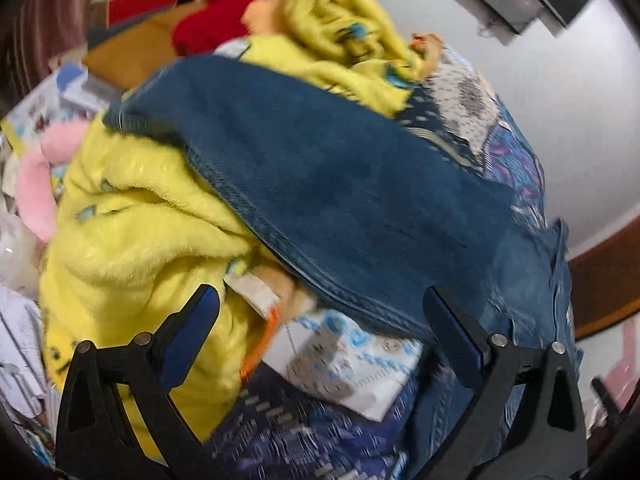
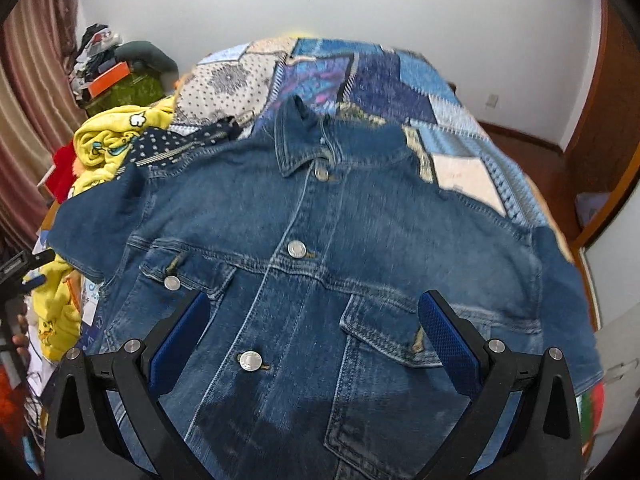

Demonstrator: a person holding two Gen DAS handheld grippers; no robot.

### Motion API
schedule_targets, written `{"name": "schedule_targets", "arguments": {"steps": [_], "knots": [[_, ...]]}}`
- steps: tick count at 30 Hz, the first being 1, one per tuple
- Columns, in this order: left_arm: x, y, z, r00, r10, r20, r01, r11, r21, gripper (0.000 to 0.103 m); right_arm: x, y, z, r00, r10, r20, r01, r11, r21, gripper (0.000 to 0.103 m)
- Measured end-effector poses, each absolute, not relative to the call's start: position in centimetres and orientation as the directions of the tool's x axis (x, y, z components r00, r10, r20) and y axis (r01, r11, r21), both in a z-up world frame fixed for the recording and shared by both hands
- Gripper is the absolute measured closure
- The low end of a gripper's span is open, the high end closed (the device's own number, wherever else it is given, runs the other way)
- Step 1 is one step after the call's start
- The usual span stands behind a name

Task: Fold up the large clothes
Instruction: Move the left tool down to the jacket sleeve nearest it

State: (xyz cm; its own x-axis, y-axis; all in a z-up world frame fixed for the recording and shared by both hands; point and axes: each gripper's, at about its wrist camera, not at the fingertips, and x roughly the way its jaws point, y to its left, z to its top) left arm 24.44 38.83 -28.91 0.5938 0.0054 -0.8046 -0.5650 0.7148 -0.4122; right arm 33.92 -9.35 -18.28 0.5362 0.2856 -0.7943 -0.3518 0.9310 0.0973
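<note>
A blue denim jacket lies front up on the patchwork bedspread, collar at the far end, buttons closed. My right gripper is open and empty, hovering above the jacket's lower chest between the two pockets. In the left wrist view the jacket's sleeve drapes over a yellow fleece blanket. My left gripper is open and empty, close to the sleeve's lower edge.
Yellow fleece and red cloth are piled on the bed's left side. A pink soft toy and clutter lie beyond. Curtains hang on the left; a wooden door frame stands on the right.
</note>
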Motion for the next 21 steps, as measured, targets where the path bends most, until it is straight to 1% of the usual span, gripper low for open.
{"name": "schedule_targets", "arguments": {"steps": [3,8,11,12,14,16,19,20,21], "knots": [[25.7,40.0,-30.4,0.582,-0.019,-0.813,-0.575,0.697,-0.428,0.019,34.4,-9.5,-19.2,0.518,0.275,-0.81,-0.325,0.939,0.112,0.0],[27.7,41.3,-31.7,0.585,-0.057,-0.809,-0.574,0.675,-0.463,0.029,35.0,-9.7,-19.8,0.481,0.284,-0.829,-0.304,0.941,0.146,0.0],[28.5,42.1,-32.3,0.559,-0.042,-0.828,-0.602,0.666,-0.44,0.047,34.9,-10.0,-19.4,0.493,0.279,-0.824,-0.292,0.945,0.145,0.0],[28.7,42.2,-32.4,0.532,-0.024,-0.846,-0.621,0.668,-0.41,0.058,34.8,-10.0,-19.3,0.496,0.279,-0.822,-0.292,0.945,0.145,0.0],[28.9,42.1,-32.2,0.506,-0.003,-0.863,-0.632,0.68,-0.373,0.063,34.7,-10.0,-19.0,0.502,0.278,-0.819,-0.293,0.946,0.142,0.0],[28.8,41.2,-31.1,0.494,0.049,-0.868,-0.624,0.716,-0.315,0.077,34.6,-10.0,-18.7,0.509,0.276,-0.815,-0.295,0.946,0.136,0.0],[28.9,39.9,-29.0,0.484,0.132,-0.865,-0.608,0.762,-0.224,0.087,34.2,-10.0,-18.4,0.514,0.276,-0.812,-0.3,0.945,0.132,0.0],[28.8,39.3,-27.9,0.486,0.161,-0.859,-0.598,0.778,-0.193,0.089,34.0,-10.1,-18.2,0.516,0.278,-0.811,-0.3,0.945,0.133,0.0],[28.7,39.1,-27.3,0.49,0.177,-0.854,-0.594,0.785,-0.178,0.092,33.8,-10.2,-18.0,0.517,0.281,-0.808,-0.301,0.944,0.136,0.0]]}}
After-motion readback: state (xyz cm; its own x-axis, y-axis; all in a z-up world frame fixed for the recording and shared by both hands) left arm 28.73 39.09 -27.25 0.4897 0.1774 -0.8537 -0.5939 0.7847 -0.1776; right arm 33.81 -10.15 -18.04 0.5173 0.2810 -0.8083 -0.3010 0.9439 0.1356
